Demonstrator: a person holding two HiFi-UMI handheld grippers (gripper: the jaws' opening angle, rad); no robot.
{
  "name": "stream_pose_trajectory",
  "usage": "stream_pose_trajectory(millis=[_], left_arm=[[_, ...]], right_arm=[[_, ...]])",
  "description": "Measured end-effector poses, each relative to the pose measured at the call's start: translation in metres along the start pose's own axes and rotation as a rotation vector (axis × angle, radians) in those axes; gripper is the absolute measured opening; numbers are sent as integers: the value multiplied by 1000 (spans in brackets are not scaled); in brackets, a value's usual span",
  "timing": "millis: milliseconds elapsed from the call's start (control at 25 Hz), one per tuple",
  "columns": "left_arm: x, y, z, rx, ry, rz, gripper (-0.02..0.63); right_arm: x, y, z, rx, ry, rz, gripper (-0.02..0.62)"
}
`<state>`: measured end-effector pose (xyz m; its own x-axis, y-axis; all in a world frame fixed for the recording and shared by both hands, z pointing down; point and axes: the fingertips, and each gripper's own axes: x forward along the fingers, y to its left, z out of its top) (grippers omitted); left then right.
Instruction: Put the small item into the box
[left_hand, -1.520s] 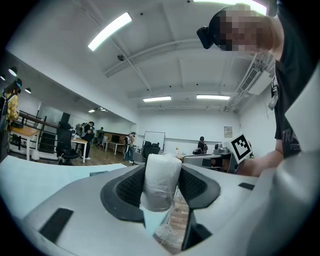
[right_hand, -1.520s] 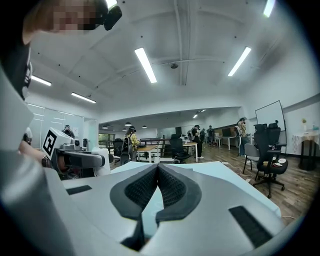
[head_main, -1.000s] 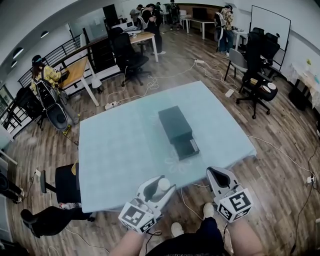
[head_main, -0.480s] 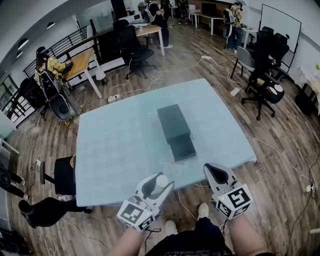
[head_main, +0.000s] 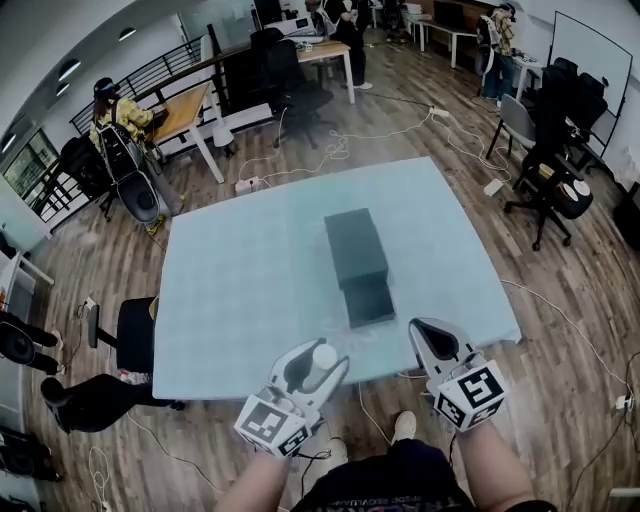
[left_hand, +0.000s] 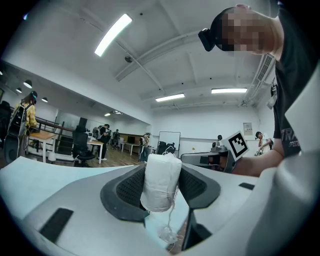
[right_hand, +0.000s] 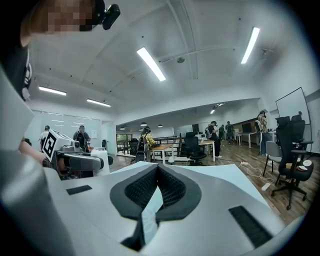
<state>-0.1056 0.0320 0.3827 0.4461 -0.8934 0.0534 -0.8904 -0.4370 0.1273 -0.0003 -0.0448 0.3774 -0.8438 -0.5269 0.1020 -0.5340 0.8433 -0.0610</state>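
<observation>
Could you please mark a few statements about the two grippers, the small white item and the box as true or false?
1. The left gripper is clamped on a small white item. True.
2. The right gripper holds an item too. False: its jaws are together with nothing between them.
3. The dark box stands on the table with its drawer pulled out toward the person. True.
4. The small white item lies in the drawer. False: it is between the left gripper's jaws, near the table's front edge.
</observation>
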Motion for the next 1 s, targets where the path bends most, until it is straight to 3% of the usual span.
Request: stream_pose_trajectory(millis=[1000], left_arm=[[71,-20,2,25,34,193,218]], right_arm=[[14,-71,2,57,-23,200,18]])
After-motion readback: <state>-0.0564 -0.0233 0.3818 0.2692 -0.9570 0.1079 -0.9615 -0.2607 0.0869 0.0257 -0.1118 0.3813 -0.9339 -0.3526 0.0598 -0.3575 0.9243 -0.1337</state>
